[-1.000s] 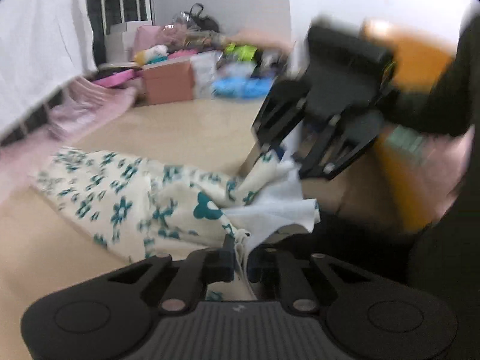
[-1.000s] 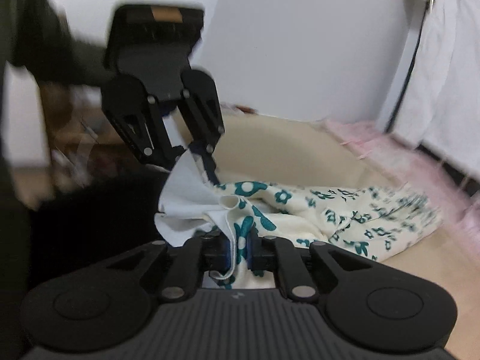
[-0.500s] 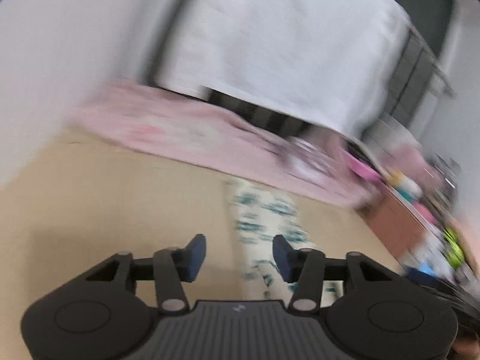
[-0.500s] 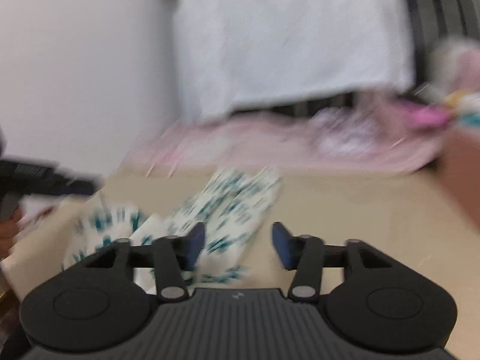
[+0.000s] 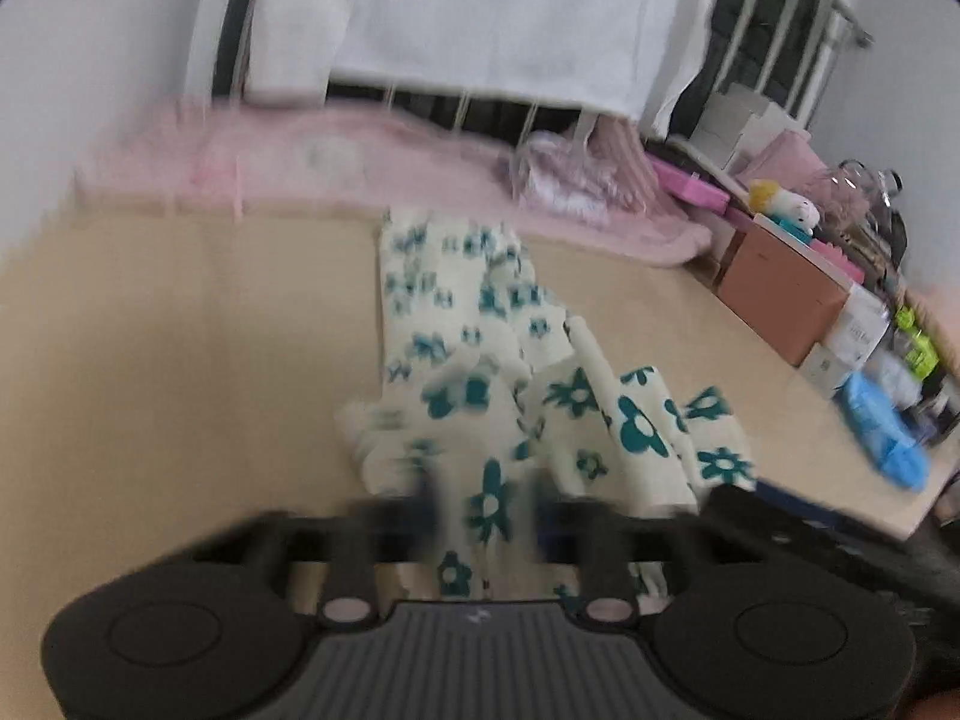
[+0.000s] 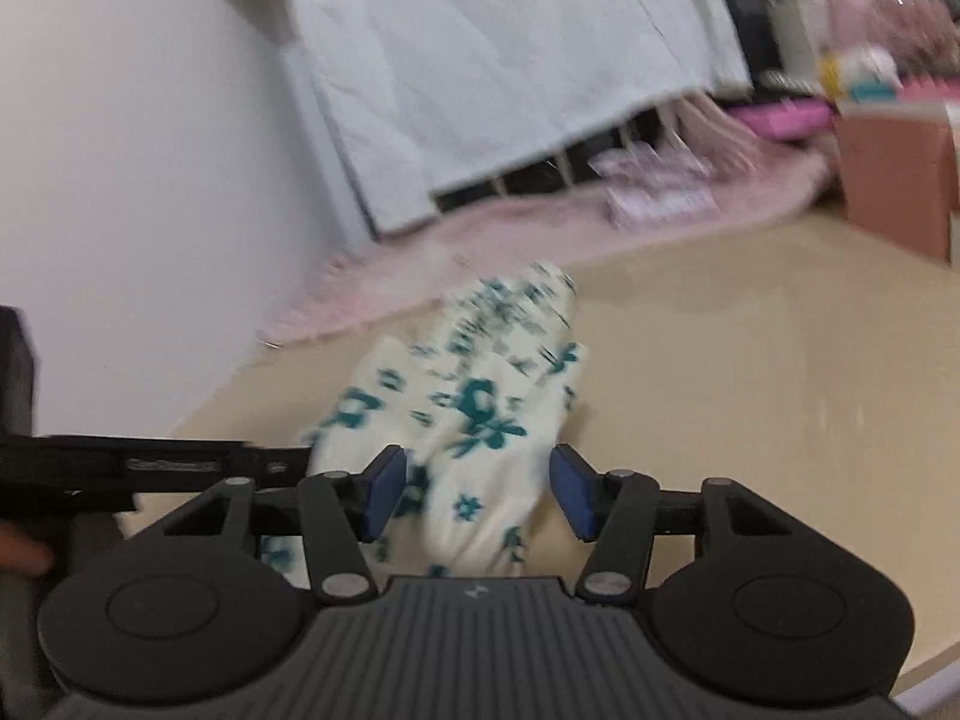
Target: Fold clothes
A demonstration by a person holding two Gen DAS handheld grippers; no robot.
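Beige tabletop [image 6: 750, 396], floral garment [image 6: 480, 420] blurred, right tongs [image 6: 477, 495] apart, left tongs [image 5: 486, 513] smeared, unreadable

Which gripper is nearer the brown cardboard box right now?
Right. The right gripper sits on the garment's box-side; the left gripper is farther from the brown cardboard box.

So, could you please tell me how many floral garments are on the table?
1: the floral garment lies mid-table, ahead of both grippers; folds could hide another.
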